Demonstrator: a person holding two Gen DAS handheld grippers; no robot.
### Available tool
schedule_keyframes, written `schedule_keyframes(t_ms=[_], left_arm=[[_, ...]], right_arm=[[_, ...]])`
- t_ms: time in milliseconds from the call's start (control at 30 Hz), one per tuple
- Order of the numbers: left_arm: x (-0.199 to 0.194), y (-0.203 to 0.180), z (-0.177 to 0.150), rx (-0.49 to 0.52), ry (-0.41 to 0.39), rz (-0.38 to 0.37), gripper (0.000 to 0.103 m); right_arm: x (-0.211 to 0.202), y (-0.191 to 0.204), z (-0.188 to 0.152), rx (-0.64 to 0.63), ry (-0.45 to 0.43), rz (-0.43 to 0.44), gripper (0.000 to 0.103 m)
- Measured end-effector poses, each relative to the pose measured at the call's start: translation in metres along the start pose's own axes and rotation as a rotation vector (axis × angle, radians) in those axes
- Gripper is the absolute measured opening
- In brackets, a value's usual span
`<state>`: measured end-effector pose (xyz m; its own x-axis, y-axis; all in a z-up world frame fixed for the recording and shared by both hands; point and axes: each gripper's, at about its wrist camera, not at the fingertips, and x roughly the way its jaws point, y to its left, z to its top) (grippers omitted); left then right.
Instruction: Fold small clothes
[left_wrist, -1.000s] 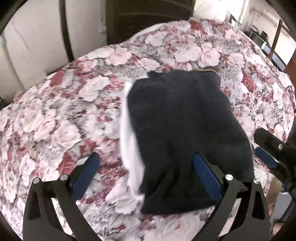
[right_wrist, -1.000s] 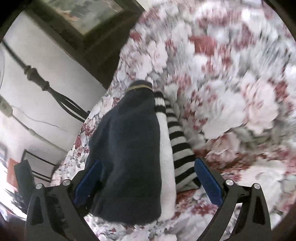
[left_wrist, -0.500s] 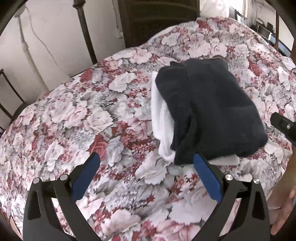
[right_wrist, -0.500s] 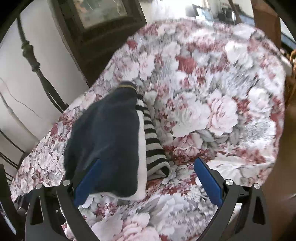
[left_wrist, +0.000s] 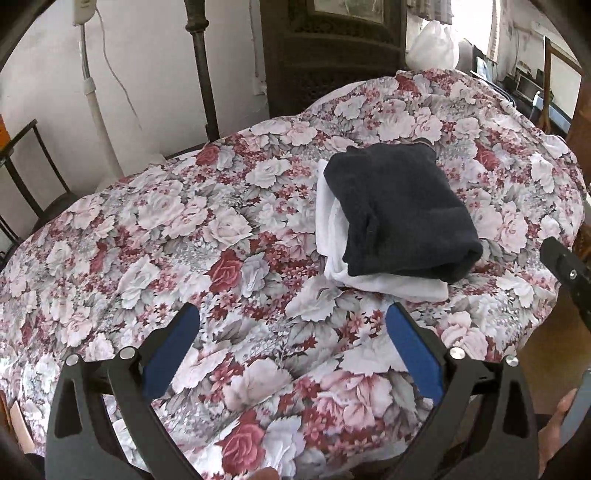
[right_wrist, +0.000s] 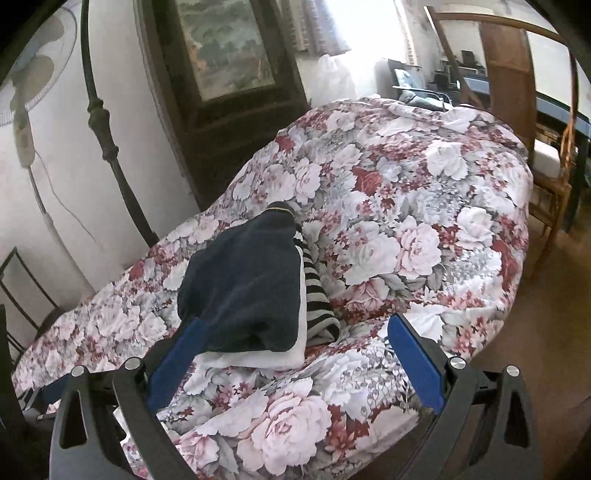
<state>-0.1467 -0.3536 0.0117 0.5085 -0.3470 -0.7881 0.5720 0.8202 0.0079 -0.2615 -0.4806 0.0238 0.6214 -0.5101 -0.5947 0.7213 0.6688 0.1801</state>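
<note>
A folded dark navy garment (left_wrist: 399, 210) lies on top of a folded white garment (left_wrist: 332, 236) on the floral bedspread (left_wrist: 184, 229). In the right wrist view the same navy garment (right_wrist: 247, 288) covers the white one (right_wrist: 266, 356), with a black-and-white striped piece (right_wrist: 317, 299) beside it. My left gripper (left_wrist: 291, 339) is open and empty, well short of the stack. My right gripper (right_wrist: 291, 350) is open too, hovering at the stack's near edge, holding nothing. Its black tip (left_wrist: 565, 266) shows at the right of the left wrist view.
A dark metal bed post (right_wrist: 107, 147) and a dark wooden cabinet (right_wrist: 229, 96) stand behind the bed. A standing fan (right_wrist: 26, 96) is at the left wall. A wooden chair (right_wrist: 546, 158) sits right of the bed. A hand (left_wrist: 554, 424) shows at lower right.
Both grippers have pulled back and up from the stack. The navy garment, earlier between the fingers, now lies farther off on the bed, released and folded.
</note>
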Motion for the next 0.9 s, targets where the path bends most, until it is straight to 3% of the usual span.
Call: schedule_keyframes(t_ms=[167,333,733,900], left_arm=[[-0.012,-0.002,0.002,0.01,-0.007,-0.008,0.098],[-0.01,-0.01,0.005,0.036,0.011,-0.007,0.098],[-0.012,-0.025,0.004,0.095,0.019,0.027,0.098],[-0.024,-0.024,0.007,0.096,-0.003,0.022,0.099]], right_arm=[[0.001,0.008,-0.005,-0.049,0.014,0.002,0.1],[0.008,0.0,-0.006,-0.007,0.054,0.019,0.1],[0.009,0.001,-0.013,-0.023,0.096,-0.029,0.1],[-0.016,0.003,-0.021,-0.04,0.031,-0.023,0.1]])
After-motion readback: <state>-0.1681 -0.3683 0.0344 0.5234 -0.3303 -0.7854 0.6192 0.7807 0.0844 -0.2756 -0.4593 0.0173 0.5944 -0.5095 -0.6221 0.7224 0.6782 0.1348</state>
